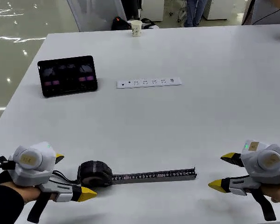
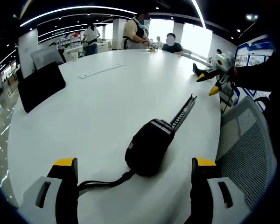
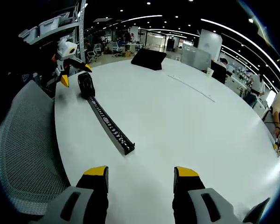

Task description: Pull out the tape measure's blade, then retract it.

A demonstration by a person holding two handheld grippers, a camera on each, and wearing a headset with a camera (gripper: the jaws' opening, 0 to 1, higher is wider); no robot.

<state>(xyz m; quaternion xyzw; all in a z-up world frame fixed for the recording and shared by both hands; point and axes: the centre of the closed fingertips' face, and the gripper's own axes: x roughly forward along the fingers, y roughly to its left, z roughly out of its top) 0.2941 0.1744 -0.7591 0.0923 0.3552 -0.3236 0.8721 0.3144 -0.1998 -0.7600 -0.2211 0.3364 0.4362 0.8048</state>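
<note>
The left hand-held gripper is gaping wide around the tape measure, seemingly without touching it. The right hand-held gripper is hovering open and empty, just beyond the extended blade.

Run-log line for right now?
blade out, flat on table | case just ahead of left gripper, open, ungripped | right gripper open, off blade tip

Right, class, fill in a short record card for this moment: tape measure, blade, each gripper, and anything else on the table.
tape measure: black, lying on the white table
blade: pulled out, lying flat on the table
left gripper: open, jaws either side of the tape measure, not closed on it
right gripper: open, apart from the blade's tip
also there: tablet, power strip, paper cup
</note>
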